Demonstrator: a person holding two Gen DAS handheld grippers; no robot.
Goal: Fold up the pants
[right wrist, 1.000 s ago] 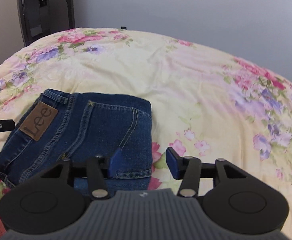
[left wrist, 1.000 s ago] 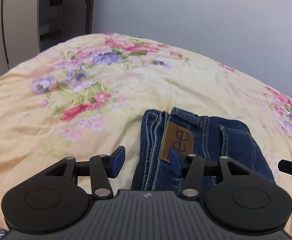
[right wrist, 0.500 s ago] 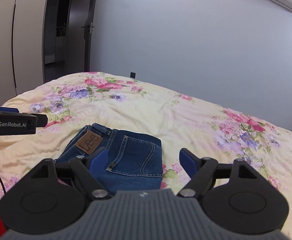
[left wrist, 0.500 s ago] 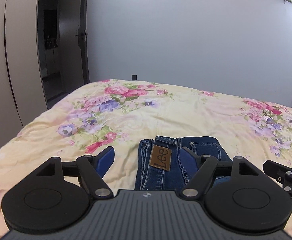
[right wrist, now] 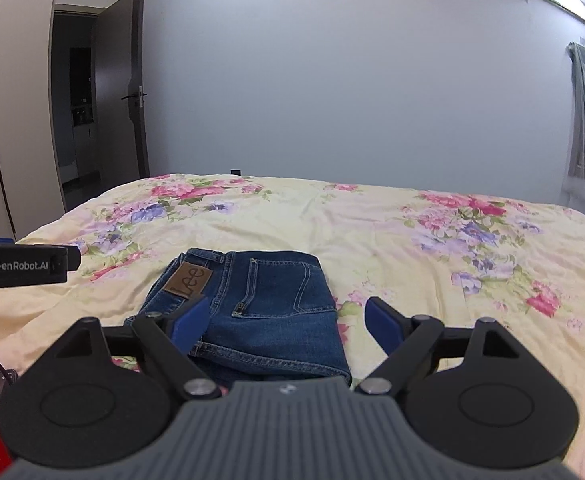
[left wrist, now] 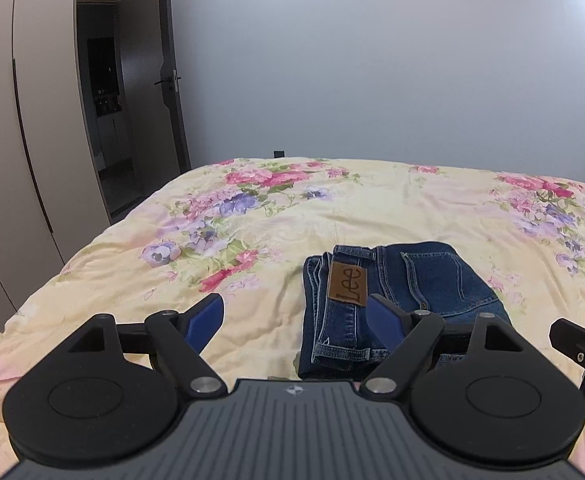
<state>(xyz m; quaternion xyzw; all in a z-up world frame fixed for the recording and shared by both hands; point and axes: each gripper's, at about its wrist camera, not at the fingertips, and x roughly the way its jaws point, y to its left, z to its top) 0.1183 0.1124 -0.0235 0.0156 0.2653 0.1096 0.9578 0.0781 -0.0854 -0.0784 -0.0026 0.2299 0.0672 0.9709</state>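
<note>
Denim pants [left wrist: 392,296] lie folded on bedspread [left wrist: 372,208]; both tongs [left wrist: 296,320] [right wrist: 280,320] wide, holding nothing.

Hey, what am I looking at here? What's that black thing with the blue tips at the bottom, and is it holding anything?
These are two pictures from cameras mounted on handheld grasping tools, one in each of a person's hands. No robot arm is involved. The black shape with blue tips is the tool itself. One picture looks along the left tool, the other along the right tool. Both are open and hold nothing. Ahead, on a floral bedspread, lie folded jeans with a brown Lee patch. In the right view, the bar marked GenRobot.AI is the left tool seen from the side.
</note>
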